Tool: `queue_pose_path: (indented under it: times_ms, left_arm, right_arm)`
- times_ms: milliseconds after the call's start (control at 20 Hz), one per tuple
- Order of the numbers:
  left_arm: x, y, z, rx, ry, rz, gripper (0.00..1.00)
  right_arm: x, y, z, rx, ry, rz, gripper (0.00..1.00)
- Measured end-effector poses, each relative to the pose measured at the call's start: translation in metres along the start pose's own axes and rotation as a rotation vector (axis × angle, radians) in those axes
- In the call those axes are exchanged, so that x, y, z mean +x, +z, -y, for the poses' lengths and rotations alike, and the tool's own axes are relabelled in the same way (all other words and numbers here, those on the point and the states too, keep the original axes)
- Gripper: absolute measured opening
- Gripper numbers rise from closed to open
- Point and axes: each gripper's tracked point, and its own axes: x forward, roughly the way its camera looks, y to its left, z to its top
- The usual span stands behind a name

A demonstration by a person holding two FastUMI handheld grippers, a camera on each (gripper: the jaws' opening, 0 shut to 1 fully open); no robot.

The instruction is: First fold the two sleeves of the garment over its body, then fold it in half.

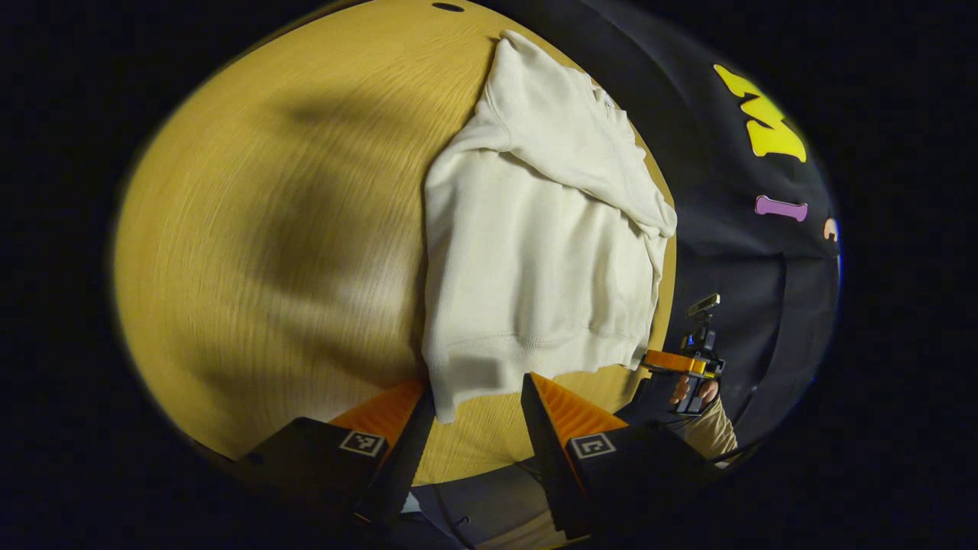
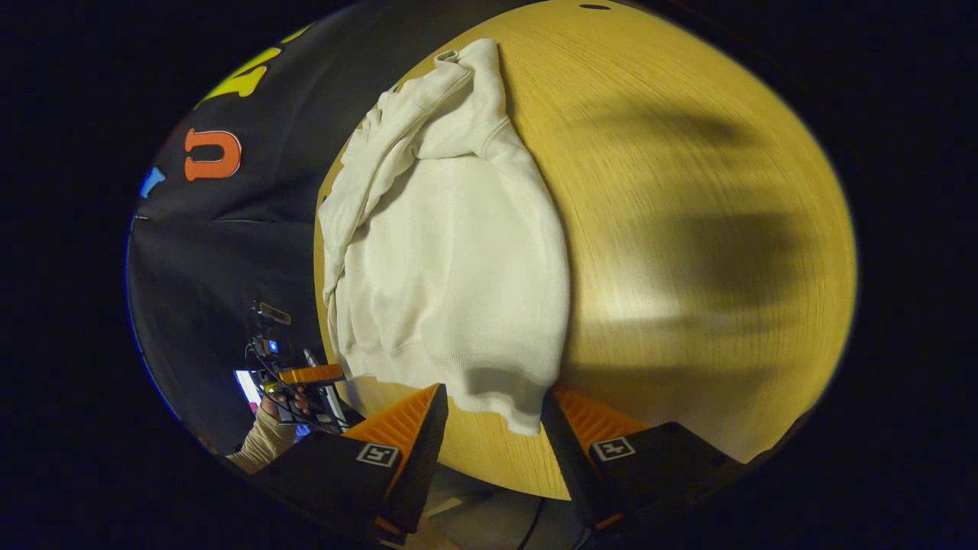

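Lying limp on the wooden desk (image 1: 267,252), the soft, light cream knit sweatshirt (image 1: 535,252) wanted gripping at its ribbed hem corners (image 2: 519,409); left gripper (image 1: 477,416) and right gripper (image 2: 497,424) fingers gaped wide, empty.

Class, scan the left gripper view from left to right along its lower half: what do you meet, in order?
Bare wooden table → white garment lying on it → the other tongs → the hand holding them, against the black booth wall.
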Motion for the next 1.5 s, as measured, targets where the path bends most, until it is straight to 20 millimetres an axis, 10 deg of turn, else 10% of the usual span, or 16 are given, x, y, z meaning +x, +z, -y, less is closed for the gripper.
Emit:
queue_pose_path:
  times_ms: [100,150,200,350,400,450,800,1500]
  left_arm:
    - [-0.029,0.001,-0.015,-0.002,0.007,0.002,0.68]
    - [-0.026,0.008,-0.026,-0.005,0.014,0.003,0.67]
    - [-0.015,0.008,-0.035,-0.005,0.022,0.002,0.65]
    - [-0.051,0.003,-0.042,0.006,0.046,-0.015,0.61]
    - [-0.045,0.001,-0.035,0.011,0.053,-0.018,0.59]
    - [-0.04,-0.001,-0.029,0.015,0.062,-0.022,0.59]
    - [-0.072,0.007,-0.067,0.015,0.119,-0.033,0.11]
    - [-0.184,0.037,-0.089,-0.038,0.145,-0.013,0.04]
  right_arm:
    - [0.004,-0.001,0.002,-0.003,-0.006,-0.002,0.7]
    - [0.0,-0.001,0.002,-0.001,-0.004,-0.004,0.53]
    - [0.001,-0.003,0.001,-0.005,-0.006,-0.006,0.59]
    - [0.001,-0.004,0.009,-0.009,-0.039,-0.009,0.48]
    - [0.002,-0.003,0.008,-0.011,-0.041,-0.01,0.32]
    - [0.002,-0.003,0.007,-0.011,-0.042,-0.01,0.39]
    - [0.004,-0.004,0.016,0.024,-0.076,-0.01,0.13]
    - [-0.014,-0.002,0.003,0.017,-0.065,0.012,0.02]
